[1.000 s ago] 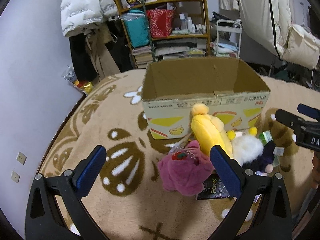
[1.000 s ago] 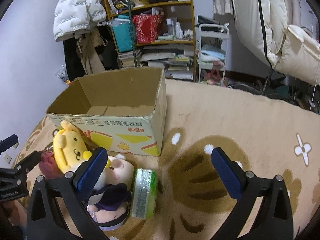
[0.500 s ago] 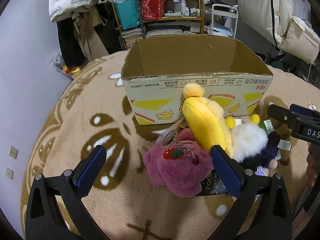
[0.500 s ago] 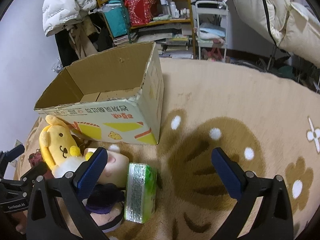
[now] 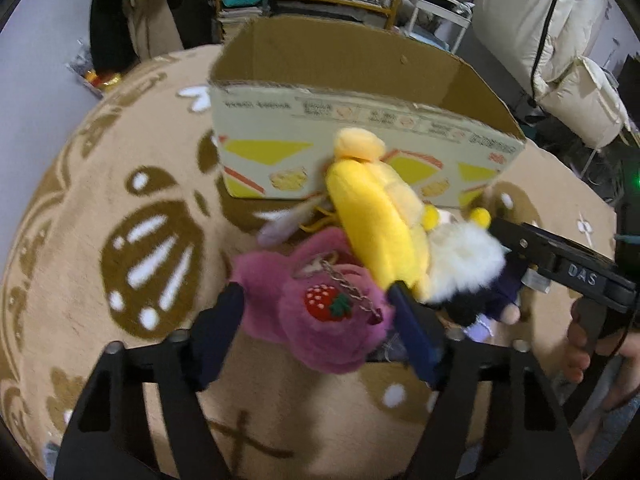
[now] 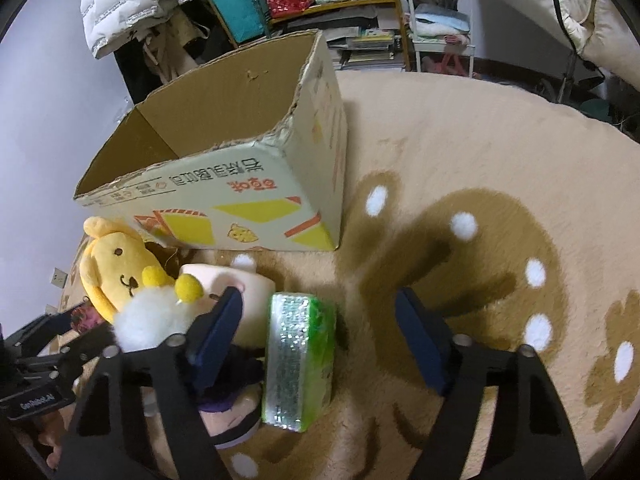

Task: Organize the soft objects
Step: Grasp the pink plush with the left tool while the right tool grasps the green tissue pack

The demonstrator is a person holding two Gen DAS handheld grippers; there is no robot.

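Observation:
A pile of soft toys lies on the rug in front of an open cardboard box (image 5: 360, 148), which also shows in the right wrist view (image 6: 224, 200). My left gripper (image 5: 316, 328) is open, its fingers on either side of a purple plush with a strawberry (image 5: 320, 312). A yellow dog plush (image 5: 380, 224) leans on the box, also in the right wrist view (image 6: 116, 264). My right gripper (image 6: 320, 332) is open over a green wrapped pack (image 6: 300, 360); its left finger is beside a cream plush (image 6: 224, 280). A white fluffy toy (image 5: 464, 264) and a dark plush (image 5: 492, 300) lie beside them.
The beige rug with brown patterns (image 6: 480, 160) stretches to the right. The box looks empty inside. Shelves with books and bags (image 6: 320, 0), a white jacket (image 6: 128, 0) and a white rack (image 6: 440, 20) stand behind. The right gripper's body (image 5: 568, 272) shows at the left view's right side.
My left gripper has moved forward and down so its fingers now flank the purple plush. My right gripper has moved down and closer over the green pack.

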